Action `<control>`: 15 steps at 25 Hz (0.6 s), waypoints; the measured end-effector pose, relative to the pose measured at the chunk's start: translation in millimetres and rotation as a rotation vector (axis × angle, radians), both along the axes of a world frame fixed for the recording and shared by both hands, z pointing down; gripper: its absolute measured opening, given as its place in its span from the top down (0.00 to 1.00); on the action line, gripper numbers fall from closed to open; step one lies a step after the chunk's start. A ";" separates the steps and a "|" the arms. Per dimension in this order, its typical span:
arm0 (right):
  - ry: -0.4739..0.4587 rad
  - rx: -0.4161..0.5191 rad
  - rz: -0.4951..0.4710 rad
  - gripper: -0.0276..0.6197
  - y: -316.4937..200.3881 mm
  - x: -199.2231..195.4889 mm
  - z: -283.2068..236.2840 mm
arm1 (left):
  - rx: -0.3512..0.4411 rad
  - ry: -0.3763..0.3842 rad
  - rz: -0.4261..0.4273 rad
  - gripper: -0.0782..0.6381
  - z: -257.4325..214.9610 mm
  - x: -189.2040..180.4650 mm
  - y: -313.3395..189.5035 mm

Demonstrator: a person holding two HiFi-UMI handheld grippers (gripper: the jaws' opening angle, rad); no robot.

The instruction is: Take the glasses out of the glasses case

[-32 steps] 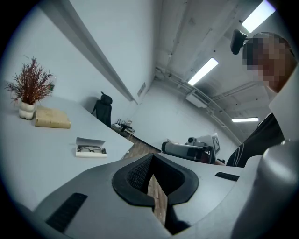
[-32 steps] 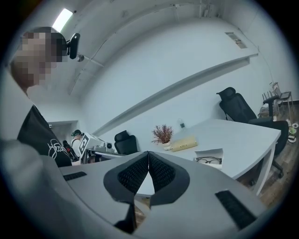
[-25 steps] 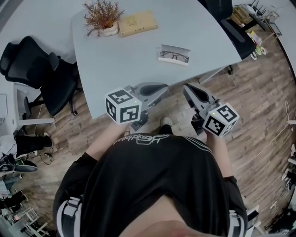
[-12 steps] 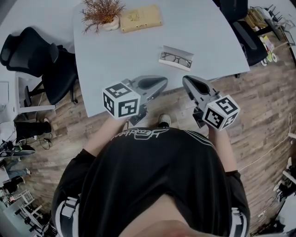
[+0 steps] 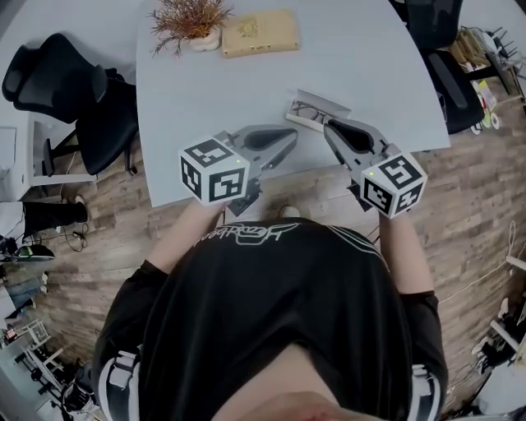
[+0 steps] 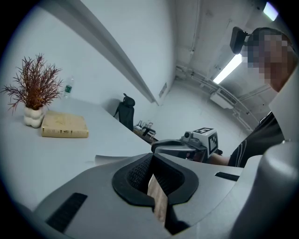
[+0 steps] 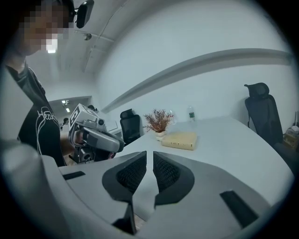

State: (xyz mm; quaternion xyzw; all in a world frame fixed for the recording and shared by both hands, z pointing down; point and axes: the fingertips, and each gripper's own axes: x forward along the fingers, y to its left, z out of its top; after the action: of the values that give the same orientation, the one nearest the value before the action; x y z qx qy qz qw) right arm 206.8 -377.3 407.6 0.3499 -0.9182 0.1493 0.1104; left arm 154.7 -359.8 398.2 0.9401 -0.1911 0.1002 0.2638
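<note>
The open glasses case [image 5: 319,105] lies near the table's front edge, with dark-framed glasses [image 5: 307,113] lying inside. My right gripper [image 5: 327,125] is shut, with only a thin slit between its pads [image 7: 133,173], and its tip hovers just in front of the case. My left gripper [image 5: 293,136] is shut on nothing, its tip a little to the left of the case and nearer to me. In the left gripper view the case's pale lid [image 6: 110,159] shows just beyond the jaws.
On the grey table [image 5: 205,107], a dried plant in a white pot [image 5: 189,20] and a tan box [image 5: 259,33] stand at the far side. Black office chairs stand left [image 5: 62,90] and right [image 5: 436,37] of the table. Wooden floor lies below.
Both grippers have moved forward from over the floor to above the table's front edge, close to the case. The case and glasses have not moved.
</note>
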 end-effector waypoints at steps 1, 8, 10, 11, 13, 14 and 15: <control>0.008 -0.002 -0.006 0.94 -4.6 -0.9 2.2 | -0.005 0.000 -0.006 0.88 2.0 -0.8 -3.7; 0.113 -0.008 -0.043 0.94 -30.3 -3.5 31.5 | -0.042 0.001 -0.038 0.88 20.0 -6.1 -20.2; 0.162 -0.004 -0.058 0.92 -35.5 -3.9 41.8 | -0.053 -0.004 -0.043 0.88 25.1 -7.3 -21.4; 0.185 -0.003 -0.070 0.89 -37.4 -4.6 47.1 | -0.058 -0.006 -0.045 0.88 27.4 -7.9 -21.6; 0.227 -0.008 -0.094 0.84 -40.6 -5.9 58.4 | -0.070 -0.007 -0.049 0.88 31.5 -8.8 -21.7; 0.253 -0.010 -0.103 0.84 -42.4 -6.3 64.3 | -0.074 -0.007 -0.051 0.88 33.4 -9.2 -21.9; 0.283 -0.008 -0.110 0.84 -44.7 -6.6 70.4 | -0.079 -0.008 -0.052 0.88 35.2 -9.7 -22.1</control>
State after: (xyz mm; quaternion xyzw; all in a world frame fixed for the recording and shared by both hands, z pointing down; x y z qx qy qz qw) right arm 200.2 -422.0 478.1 0.3160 -0.9107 0.0959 0.2483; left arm 145.0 -382.0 433.3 0.9233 -0.2126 0.1043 0.3023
